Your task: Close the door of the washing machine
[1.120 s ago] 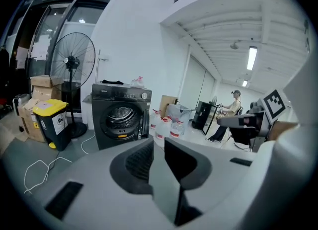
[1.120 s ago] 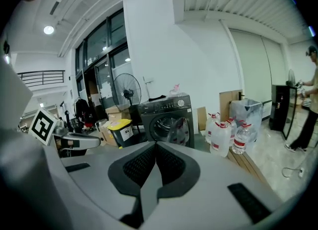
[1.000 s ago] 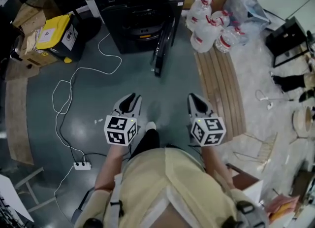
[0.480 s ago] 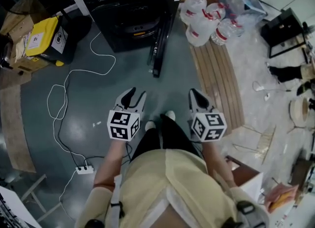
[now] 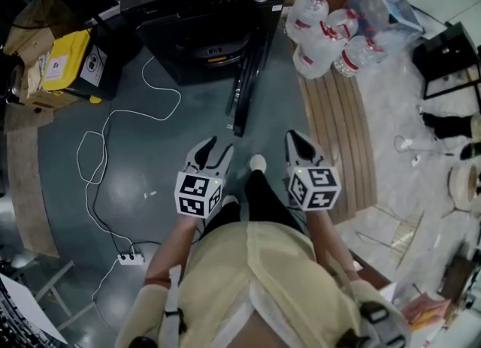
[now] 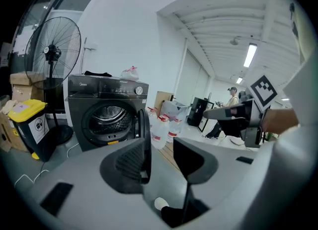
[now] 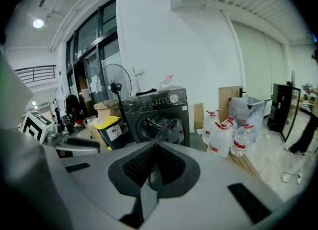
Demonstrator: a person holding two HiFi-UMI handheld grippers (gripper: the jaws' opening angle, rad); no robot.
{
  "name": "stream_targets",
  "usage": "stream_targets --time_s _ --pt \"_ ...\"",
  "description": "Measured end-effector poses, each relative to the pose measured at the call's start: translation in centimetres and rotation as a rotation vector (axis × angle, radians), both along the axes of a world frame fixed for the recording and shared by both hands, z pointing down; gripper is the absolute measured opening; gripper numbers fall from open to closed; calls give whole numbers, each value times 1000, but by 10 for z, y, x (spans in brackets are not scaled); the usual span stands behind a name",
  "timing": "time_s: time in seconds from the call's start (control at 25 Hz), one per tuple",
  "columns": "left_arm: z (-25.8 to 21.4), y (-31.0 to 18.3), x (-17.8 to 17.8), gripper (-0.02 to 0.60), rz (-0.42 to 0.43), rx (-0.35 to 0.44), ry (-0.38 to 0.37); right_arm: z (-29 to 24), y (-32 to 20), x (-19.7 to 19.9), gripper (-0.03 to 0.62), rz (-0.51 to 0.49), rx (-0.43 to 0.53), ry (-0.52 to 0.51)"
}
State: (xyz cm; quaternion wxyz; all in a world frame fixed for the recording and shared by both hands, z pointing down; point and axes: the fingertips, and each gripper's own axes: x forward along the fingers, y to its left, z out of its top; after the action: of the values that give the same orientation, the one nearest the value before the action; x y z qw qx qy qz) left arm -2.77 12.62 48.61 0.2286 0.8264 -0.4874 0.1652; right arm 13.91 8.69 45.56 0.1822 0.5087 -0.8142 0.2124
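Note:
The black washing machine [image 5: 203, 16] stands at the far end of the grey floor with its drum showing. Its round door [image 5: 246, 76] hangs open, swung out toward me on the machine's right side. My left gripper [image 5: 215, 151] is held in the air short of the door's near edge; its jaws have just been opening and stand open with nothing between them. My right gripper [image 5: 293, 142] hovers to the right of it, jaws shut and empty. In the left gripper view the machine [image 6: 107, 119] and door [image 6: 141, 123] lie ahead beyond the gripper [image 6: 161, 152]. The right gripper view shows the door [image 7: 171, 129] past the gripper [image 7: 155, 148].
Several large water bottles [image 5: 327, 34] stand right of the machine, with a wooden slat board [image 5: 338, 136] on the floor below them. A yellow bin [image 5: 68, 57] sits to the left. A white cable [image 5: 113, 128] runs to a power strip [image 5: 128, 258]. A fan [image 6: 52, 50] stands behind.
Both grippers and the person have moved closer to the washing machine. The left gripper's jaws have spread apart; the right gripper's stay shut. The door has not moved.

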Motion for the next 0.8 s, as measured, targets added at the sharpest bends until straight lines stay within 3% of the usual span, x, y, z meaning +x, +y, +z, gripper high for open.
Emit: stream_targets --time_s 0.32,0.8 --pt "36 -60 18 164 -10 -74 -43 28 -61 5 6 -53 -58 -4" --pt "91 -119 36 164 -6 -166 -94 77 -111 9 6 -98 -146 10"
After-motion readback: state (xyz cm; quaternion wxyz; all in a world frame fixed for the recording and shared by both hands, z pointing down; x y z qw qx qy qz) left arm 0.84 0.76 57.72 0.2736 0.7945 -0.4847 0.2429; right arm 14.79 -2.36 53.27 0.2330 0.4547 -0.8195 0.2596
